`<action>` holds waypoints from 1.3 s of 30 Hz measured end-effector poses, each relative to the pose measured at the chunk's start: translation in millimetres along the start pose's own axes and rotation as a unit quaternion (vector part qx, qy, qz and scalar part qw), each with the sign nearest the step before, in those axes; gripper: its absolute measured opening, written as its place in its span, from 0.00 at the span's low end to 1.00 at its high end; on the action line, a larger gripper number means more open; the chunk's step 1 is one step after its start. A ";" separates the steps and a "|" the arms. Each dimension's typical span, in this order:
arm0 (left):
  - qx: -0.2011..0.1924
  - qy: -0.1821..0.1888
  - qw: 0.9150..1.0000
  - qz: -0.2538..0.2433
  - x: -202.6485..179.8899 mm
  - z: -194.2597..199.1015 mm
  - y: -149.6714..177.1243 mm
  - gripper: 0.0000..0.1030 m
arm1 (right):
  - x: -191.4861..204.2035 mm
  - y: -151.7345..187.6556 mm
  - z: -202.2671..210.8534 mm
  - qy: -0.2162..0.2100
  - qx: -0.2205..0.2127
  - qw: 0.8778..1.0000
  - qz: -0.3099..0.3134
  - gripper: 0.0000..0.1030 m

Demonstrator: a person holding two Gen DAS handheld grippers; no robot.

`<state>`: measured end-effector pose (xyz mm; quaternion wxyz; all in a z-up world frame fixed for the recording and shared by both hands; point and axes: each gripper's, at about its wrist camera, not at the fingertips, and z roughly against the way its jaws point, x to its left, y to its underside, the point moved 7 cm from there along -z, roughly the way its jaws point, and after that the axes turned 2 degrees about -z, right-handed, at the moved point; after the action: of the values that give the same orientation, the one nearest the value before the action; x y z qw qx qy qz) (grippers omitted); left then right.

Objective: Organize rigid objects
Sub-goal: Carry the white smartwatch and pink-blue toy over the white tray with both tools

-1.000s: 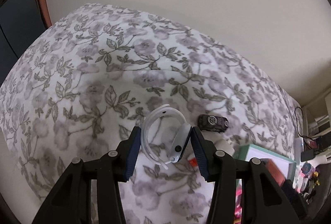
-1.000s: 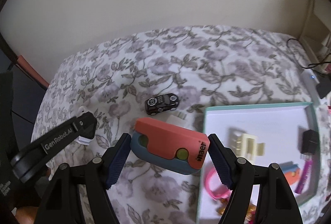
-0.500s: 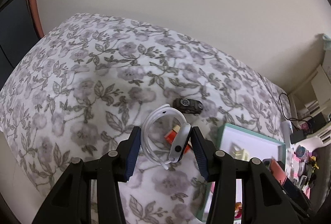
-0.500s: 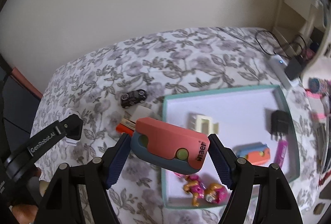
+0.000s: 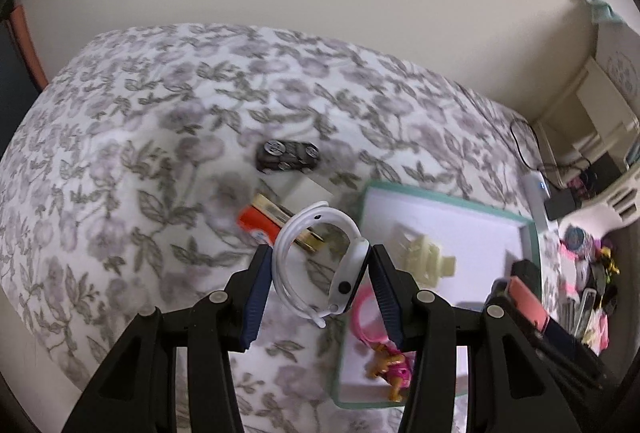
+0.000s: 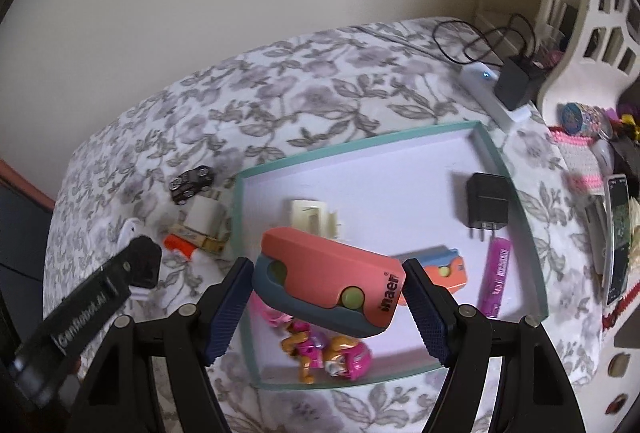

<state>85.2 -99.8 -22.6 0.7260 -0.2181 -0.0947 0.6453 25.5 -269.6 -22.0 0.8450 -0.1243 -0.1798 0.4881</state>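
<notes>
Above the floral bedspread [image 5: 168,137], both grippers were mid-delivery toward the teal-rimmed tray [image 6: 516,193], left gripper [image 5: 318,283] clamping a white smartwatch [image 5: 320,261], right gripper [image 6: 326,299] clamping a coral case [image 6: 328,279], each probably needing lowering into bare tray space before letting go.

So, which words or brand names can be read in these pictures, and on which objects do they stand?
"inaer", printed sideways on the coral and blue case held in the right tool.
"GenRobot.AI", blurred but readable, on the left tool's arm.
Print on the purple tube: too blurred to read.
</notes>
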 end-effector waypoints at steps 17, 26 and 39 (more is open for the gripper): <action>0.053 0.011 0.996 -0.069 -62.4 -28.9 30.5 0.49 | -72.7 -8.8 -31.4 0.041 0.048 0.996 -0.066 0.76; 0.071 0.013 0.993 -0.091 -77.7 -38.6 40.8 0.50 | -95.0 -8.9 -41.0 0.054 0.060 0.993 -0.086 0.76; 0.096 0.006 0.988 -0.122 -94.7 -57.0 57.7 0.50 | -110.6 -4.0 -58.8 0.062 0.084 0.990 -0.099 0.76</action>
<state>43.2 -199.4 -84.9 0.8177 -0.1382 -0.0534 0.5563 2.9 -369.8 -93.8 0.9060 -0.0647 -0.0969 0.4069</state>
